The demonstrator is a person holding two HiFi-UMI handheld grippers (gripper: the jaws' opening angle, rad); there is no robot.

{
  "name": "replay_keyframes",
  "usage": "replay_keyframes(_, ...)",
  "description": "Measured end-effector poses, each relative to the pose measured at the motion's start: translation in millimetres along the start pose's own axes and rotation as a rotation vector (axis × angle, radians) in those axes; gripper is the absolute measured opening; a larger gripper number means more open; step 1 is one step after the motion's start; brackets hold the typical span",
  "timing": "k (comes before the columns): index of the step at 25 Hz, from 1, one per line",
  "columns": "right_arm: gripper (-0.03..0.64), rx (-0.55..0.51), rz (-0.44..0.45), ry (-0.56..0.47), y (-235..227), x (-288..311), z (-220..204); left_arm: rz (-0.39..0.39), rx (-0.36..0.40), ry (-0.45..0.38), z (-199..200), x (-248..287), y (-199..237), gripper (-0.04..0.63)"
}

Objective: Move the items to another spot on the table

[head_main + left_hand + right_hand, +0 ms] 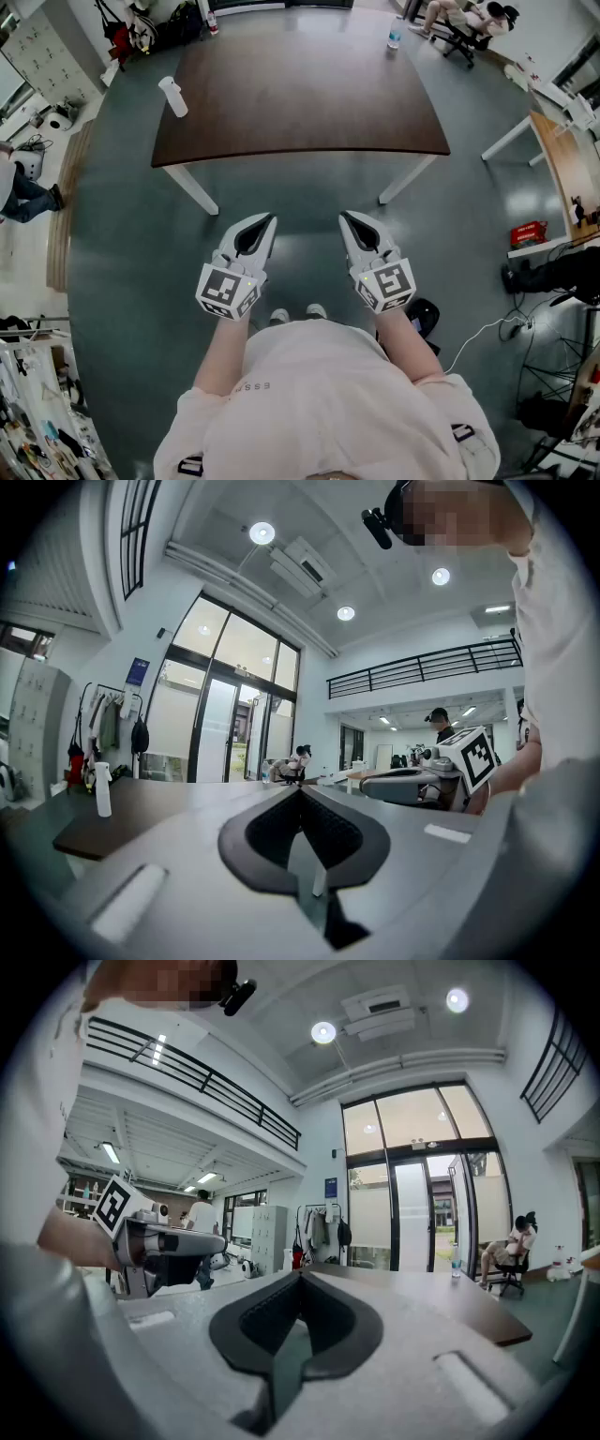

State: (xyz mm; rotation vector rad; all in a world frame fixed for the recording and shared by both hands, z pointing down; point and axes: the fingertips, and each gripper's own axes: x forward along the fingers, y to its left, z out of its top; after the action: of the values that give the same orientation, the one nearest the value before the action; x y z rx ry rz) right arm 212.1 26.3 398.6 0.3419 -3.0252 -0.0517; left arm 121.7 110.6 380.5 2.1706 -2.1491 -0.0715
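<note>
Two items sit on the table (pixel 300 94): a white bottle (pixel 172 97) upright near its left edge and a water bottle (pixel 395 36) at its far right corner. Short of the table's near edge, the left gripper (pixel 267 218) and right gripper (pixel 345 216) are held side by side, each with its jaws pressed together on nothing.

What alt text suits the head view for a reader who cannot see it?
A person holds the left gripper and right gripper side by side, fingers closed and empty, short of a brown table. A white bottle stands near its left edge, a clear bottle at its far right.
</note>
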Motion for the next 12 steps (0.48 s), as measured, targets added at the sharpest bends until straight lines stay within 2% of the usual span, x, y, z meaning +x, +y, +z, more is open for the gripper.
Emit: replay_keyframes(12, -0.011, 0.008, -0.039, -0.034, -6.3, -7.3, 5.1, -0.004, 0.014, 0.008, -3.2, 1.9, -7.8, 0.017)
